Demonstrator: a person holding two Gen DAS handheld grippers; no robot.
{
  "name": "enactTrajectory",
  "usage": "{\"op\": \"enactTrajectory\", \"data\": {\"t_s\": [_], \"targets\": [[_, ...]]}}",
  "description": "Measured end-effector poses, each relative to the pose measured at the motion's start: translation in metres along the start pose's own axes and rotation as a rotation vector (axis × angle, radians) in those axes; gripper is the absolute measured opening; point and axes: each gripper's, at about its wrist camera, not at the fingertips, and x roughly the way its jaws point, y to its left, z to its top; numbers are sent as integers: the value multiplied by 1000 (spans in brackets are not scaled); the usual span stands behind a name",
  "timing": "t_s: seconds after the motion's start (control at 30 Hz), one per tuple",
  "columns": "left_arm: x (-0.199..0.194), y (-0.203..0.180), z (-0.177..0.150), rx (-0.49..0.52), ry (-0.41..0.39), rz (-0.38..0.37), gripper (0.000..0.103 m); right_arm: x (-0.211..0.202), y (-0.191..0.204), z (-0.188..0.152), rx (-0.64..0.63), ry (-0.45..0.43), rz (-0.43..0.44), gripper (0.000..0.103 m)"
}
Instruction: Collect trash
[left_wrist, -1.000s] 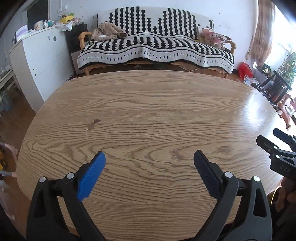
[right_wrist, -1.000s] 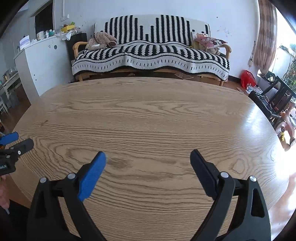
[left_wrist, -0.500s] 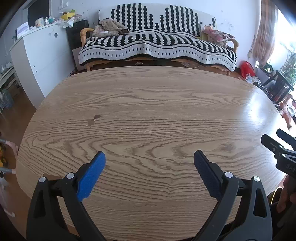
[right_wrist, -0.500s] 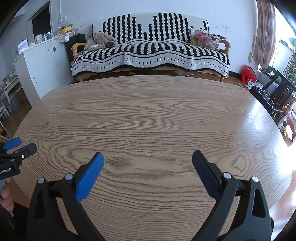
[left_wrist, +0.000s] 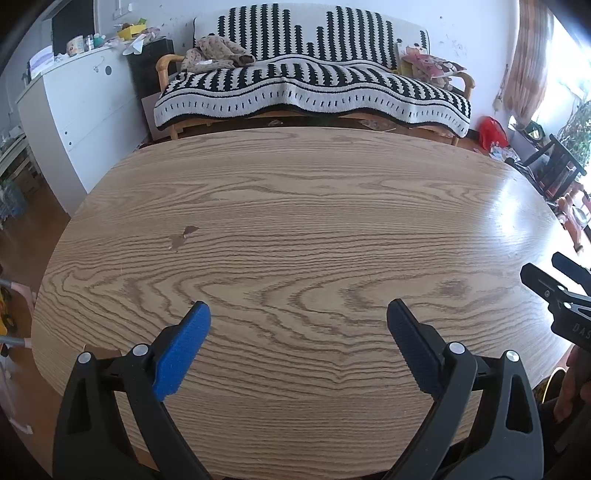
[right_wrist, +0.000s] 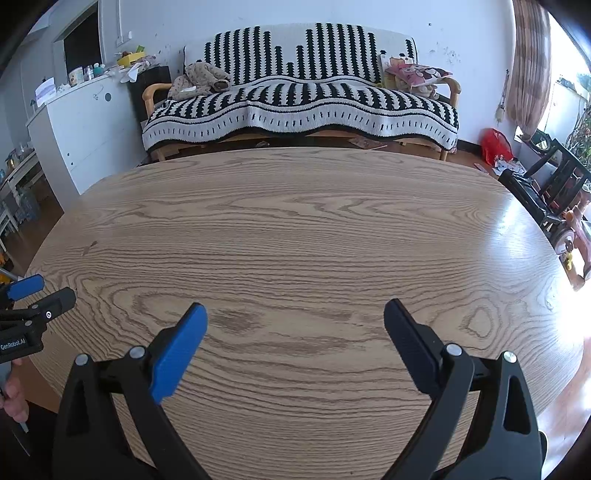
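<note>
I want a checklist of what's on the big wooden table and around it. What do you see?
Surface: wooden table, small chipped mark.
Job's things: nothing seen; no trash on the table.
Clutter: nothing seen on the table.
Grippers: left gripper open, empty; right gripper open, empty; both over the near edge.
Cables: nothing seen.
Surroundings: sofa with striped blanket, white cabinet, red bag on the floor.

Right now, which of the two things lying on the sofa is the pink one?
The cushion at the sofa's right end, by the armrest, is pink with a cartoon print. The thing at the left end is a brown crumpled garment.
</note>
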Motion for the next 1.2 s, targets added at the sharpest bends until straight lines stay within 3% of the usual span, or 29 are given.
{"op": "enactTrajectory", "data": {"t_s": [1.2], "targets": [[0,2,1,-3,4,0,93,-3,-7,-1,-3,8,4,93]]}}
